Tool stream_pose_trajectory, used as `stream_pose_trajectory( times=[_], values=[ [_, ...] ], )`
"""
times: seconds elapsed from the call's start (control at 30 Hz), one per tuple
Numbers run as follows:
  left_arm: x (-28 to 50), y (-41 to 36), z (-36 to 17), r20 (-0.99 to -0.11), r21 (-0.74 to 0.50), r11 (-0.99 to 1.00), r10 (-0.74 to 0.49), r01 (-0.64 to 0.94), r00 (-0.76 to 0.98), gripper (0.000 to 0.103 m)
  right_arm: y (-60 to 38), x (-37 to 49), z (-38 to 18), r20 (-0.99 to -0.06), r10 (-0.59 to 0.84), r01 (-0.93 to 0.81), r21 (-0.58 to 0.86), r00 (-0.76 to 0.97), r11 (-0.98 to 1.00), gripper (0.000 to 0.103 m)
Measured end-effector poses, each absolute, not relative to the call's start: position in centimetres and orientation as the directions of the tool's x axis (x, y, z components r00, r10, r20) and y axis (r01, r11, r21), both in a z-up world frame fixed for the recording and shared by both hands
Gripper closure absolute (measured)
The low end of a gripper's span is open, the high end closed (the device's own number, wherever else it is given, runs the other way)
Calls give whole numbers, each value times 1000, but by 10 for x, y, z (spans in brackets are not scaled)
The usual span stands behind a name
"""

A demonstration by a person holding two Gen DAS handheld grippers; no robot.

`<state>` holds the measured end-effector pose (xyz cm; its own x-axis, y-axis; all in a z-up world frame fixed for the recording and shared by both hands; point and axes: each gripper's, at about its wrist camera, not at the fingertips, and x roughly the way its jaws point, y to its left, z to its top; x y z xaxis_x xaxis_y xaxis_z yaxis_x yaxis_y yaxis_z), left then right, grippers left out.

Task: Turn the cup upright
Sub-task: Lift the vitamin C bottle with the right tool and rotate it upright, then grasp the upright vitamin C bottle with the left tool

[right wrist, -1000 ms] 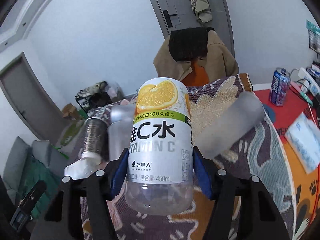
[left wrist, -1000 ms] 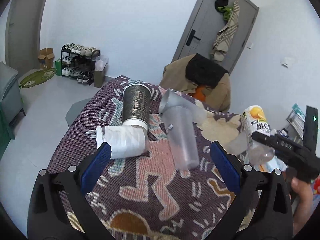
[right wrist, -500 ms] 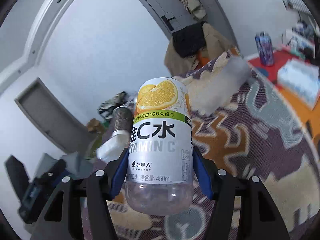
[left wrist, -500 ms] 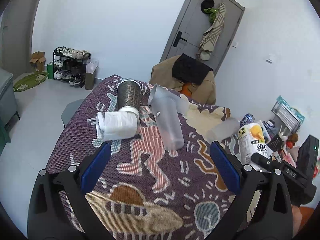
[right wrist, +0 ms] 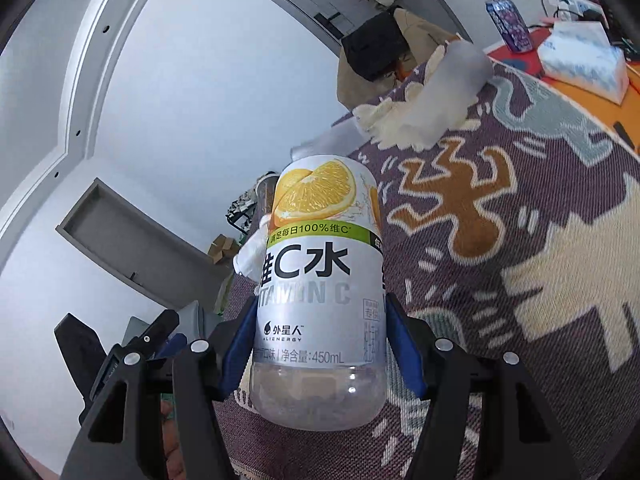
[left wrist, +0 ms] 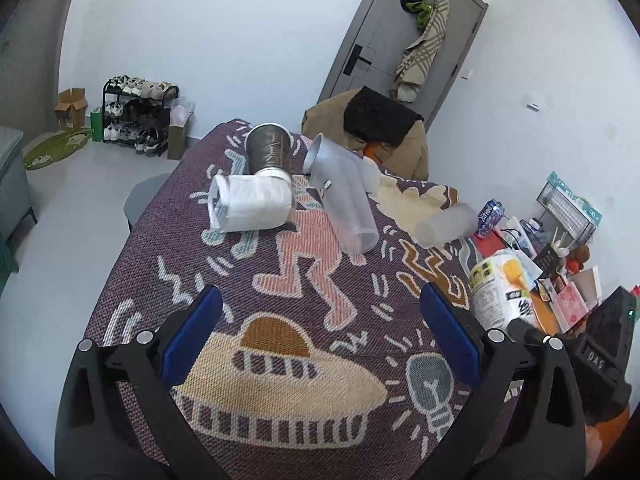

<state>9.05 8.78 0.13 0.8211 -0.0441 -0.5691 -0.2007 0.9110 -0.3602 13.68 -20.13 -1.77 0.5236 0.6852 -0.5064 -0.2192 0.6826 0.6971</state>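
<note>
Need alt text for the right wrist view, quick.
The right tool is shut on a vitamin C drink bottle, label facing the camera. Behind it, a frosted cup lies on its side on the patterned cloth.

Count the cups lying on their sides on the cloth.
4: a white cup at the left, a clear cup in the middle, a grey cup behind it, and a frosted cup at the right. The dark cup stands mouth down.

Home entryway room: shoe rack (left wrist: 138, 116), door (left wrist: 404, 48) with hung scarf (left wrist: 422, 50), patterned tablecloth (left wrist: 288, 320).
</note>
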Motion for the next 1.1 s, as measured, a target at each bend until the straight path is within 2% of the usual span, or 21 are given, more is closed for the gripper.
stream_pose_trajectory(
  times=[0.33, 0.53, 0.57, 0.63, 0.77, 0.87, 1.1],
  values=[
    [80, 95, -8, -585, -366, 906, -46, -213, 810, 5, -195, 143, -65, -608, 616, -106, 663, 502, 741, 42],
    [86, 83, -7, -594, -354, 915, -62, -192, 802, 5, -187, 149, -81, -638, 617, -107, 650, 460, 752, 40],
    [88, 81, -8, -596, -350, 918, -65, -186, 800, 5, -186, 149, -82, -637, 620, -118, 647, 459, 753, 39],
    [93, 72, -9, -600, -346, 924, -84, -164, 796, 5, -189, 147, -80, -619, 623, -128, 653, 479, 747, 20],
    [104, 57, -11, -613, -347, 929, -124, -126, 780, 5, -203, 144, -69, -584, 628, -147, 661, 514, 736, 20],
    [115, 47, -14, -605, -396, 915, -198, -76, 771, 5, -218, 143, -62, -572, 614, -149, 654, 544, 742, 21],
    [147, 13, -27, -655, -419, 908, -294, -10, 696, 5, -250, 145, -60, -553, 608, -161, 651, 569, 742, 20]
  ],
)
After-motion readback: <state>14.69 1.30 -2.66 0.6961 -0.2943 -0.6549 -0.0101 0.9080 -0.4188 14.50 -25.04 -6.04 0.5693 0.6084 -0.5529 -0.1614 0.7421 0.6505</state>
